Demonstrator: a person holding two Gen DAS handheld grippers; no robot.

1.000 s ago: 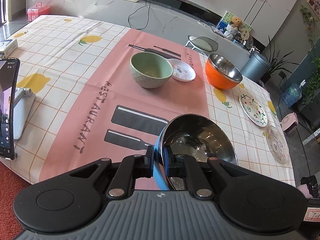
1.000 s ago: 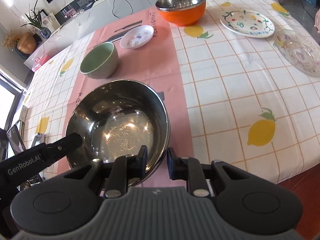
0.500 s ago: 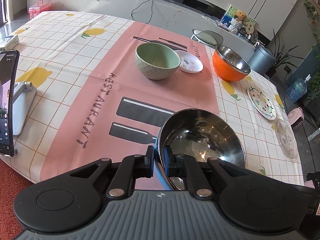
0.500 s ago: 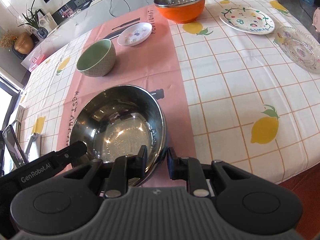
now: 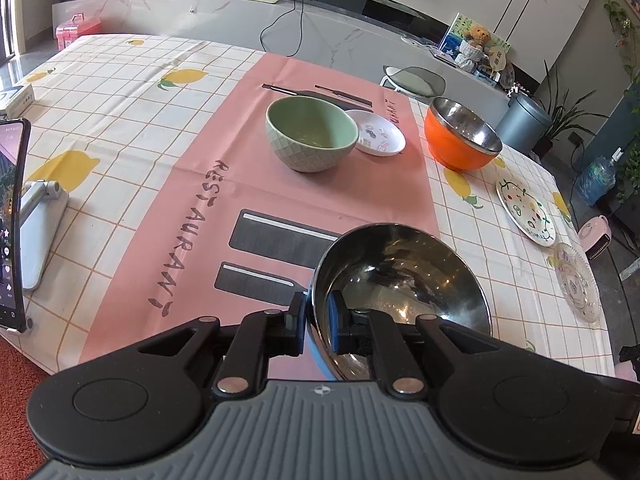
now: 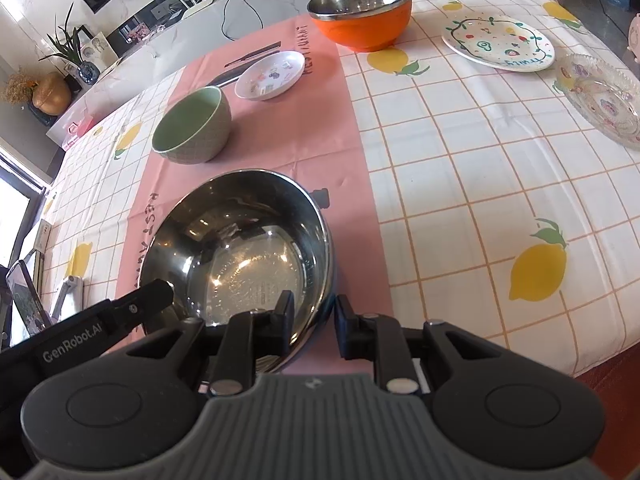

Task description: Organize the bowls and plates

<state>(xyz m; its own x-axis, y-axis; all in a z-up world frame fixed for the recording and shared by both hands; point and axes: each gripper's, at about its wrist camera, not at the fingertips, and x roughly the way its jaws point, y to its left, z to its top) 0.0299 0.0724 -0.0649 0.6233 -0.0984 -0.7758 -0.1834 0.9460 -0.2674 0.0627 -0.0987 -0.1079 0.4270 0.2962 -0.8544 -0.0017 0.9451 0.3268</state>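
Observation:
A steel bowl with a blue outside [image 5: 404,284] [image 6: 240,240] is held by both grippers above the pink mat near the table's front edge. My left gripper [image 5: 318,320] is shut on its left rim. My right gripper [image 6: 314,320] is shut on its right rim, one finger inside. The left gripper's finger [image 6: 140,304] shows at the bowl's left rim in the right wrist view. A green bowl [image 5: 311,138] [image 6: 194,126], a small white dish [image 5: 378,138] [image 6: 270,75] and an orange steel-lined bowl [image 5: 460,140] [image 6: 362,14] stand further back.
A painted white plate [image 5: 526,210] [image 6: 500,42] and a clear glass plate [image 5: 576,282] [image 6: 602,96] lie at the right edge. A phone on a stand [image 5: 12,232] is at the left front. The lemon-print tablecloth [image 6: 460,168] covers the table.
Both grippers have carried the steel bowl a little forward over the pink mat, toward the green bowl. Both holds are unchanged.

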